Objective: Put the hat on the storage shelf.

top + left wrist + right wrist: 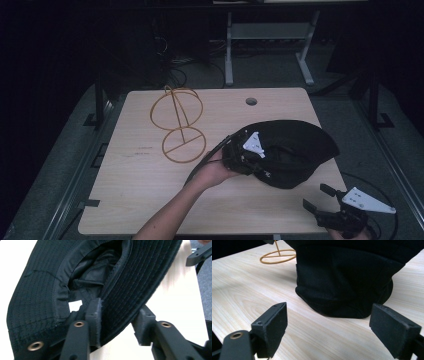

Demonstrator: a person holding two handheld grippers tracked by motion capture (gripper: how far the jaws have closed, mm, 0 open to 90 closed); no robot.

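**Black hat gripped at its brim**

We are working on the pale desk (150, 200), where the black hat (300, 145) is lying right of centre, its hollow crown holding just its dark lining. A gold wire stand (177, 125) is standing well apart. Our left hand-held gripper (117, 322) is pinching the hat's brim. Our right hand-held gripper (329, 327) is hovering wide, holding nothing.
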